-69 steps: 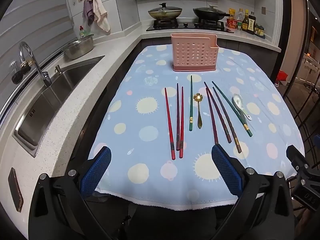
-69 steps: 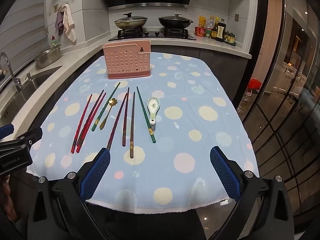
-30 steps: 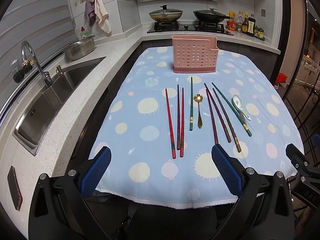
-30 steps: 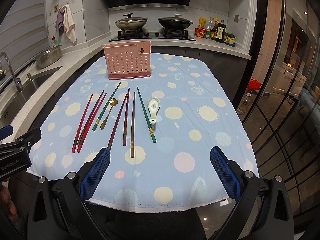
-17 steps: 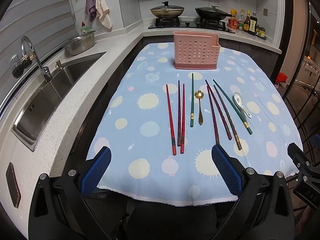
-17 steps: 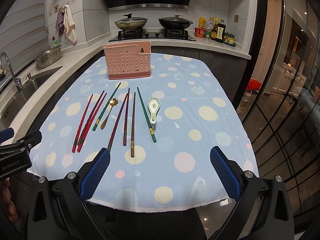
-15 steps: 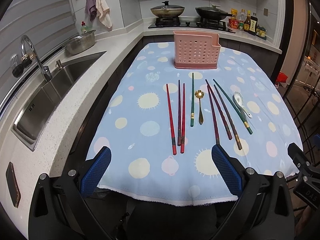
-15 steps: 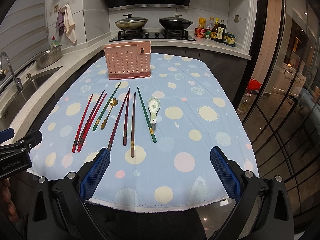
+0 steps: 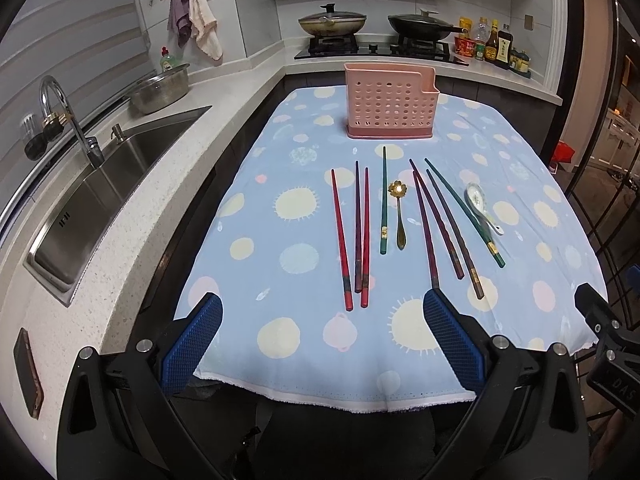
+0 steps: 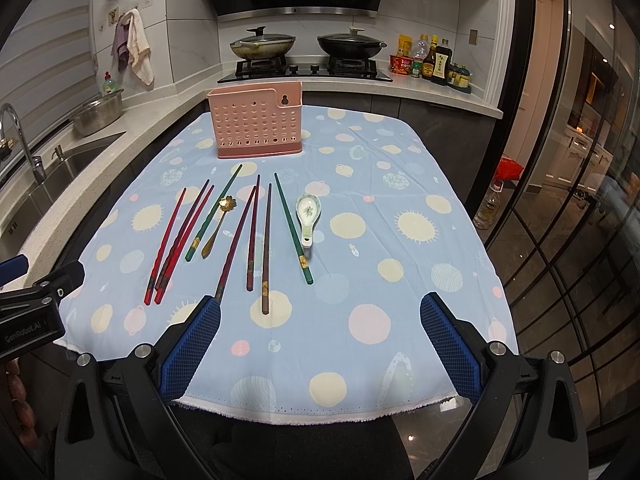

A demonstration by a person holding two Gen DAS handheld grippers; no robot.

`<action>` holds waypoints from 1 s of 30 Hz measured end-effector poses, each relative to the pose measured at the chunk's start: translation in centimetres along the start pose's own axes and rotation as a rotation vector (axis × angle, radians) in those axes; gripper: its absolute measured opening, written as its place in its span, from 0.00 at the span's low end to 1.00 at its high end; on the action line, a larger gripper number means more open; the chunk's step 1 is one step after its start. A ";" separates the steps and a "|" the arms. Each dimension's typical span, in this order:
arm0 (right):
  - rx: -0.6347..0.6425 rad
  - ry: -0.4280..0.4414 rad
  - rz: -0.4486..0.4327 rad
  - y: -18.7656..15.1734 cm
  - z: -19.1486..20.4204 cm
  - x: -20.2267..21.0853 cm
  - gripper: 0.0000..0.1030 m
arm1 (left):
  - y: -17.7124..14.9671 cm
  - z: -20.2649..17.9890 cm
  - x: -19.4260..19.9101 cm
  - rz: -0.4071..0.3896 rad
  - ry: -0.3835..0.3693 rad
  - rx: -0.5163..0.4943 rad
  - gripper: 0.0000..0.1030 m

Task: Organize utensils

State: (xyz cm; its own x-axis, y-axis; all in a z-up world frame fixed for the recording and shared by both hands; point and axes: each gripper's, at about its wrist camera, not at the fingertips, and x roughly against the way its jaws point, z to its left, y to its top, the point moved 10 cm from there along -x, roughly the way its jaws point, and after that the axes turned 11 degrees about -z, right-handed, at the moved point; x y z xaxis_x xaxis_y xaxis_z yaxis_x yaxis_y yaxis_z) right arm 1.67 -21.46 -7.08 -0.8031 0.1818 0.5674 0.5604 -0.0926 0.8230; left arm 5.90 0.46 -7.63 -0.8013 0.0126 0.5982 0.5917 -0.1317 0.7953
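Note:
A pink perforated utensil holder stands upright at the far end of the dotted blue tablecloth. In front of it lie several chopsticks: red ones on the left, green ones, dark maroon and brown ones. Among them are a gold flower spoon and a white ceramic spoon. My left gripper and right gripper both stand open over the near cloth edge, holding nothing.
A steel sink with a tap lies to the left in a speckled counter. Beyond the table are a stove with two pans and sauce bottles. A glass partition borders the right side.
The left wrist view has shifted slightly nearer the table; the utensils lie as before. Both grippers stay open.

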 end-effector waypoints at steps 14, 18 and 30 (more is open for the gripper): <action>0.000 0.000 0.000 0.0 0.0 0.0 0.93 | 0.0 0.2 0.0 0.012 -0.001 0.012 0.93; 0.000 0.000 -0.001 0.0 -0.1 0.0 0.93 | -0.1 0.2 -0.1 0.014 -0.009 0.011 0.93; 0.000 0.000 -0.001 0.0 0.0 -0.1 0.93 | 0.0 -0.1 0.0 0.010 -0.032 0.009 0.93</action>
State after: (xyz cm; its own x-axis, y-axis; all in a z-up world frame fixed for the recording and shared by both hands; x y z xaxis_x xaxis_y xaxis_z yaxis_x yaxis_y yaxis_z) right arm 1.75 -21.48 -7.11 -0.8035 0.1821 0.5668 0.5600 -0.0921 0.8234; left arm 5.88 0.31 -7.67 -0.7923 0.0428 0.6086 0.6004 -0.1226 0.7902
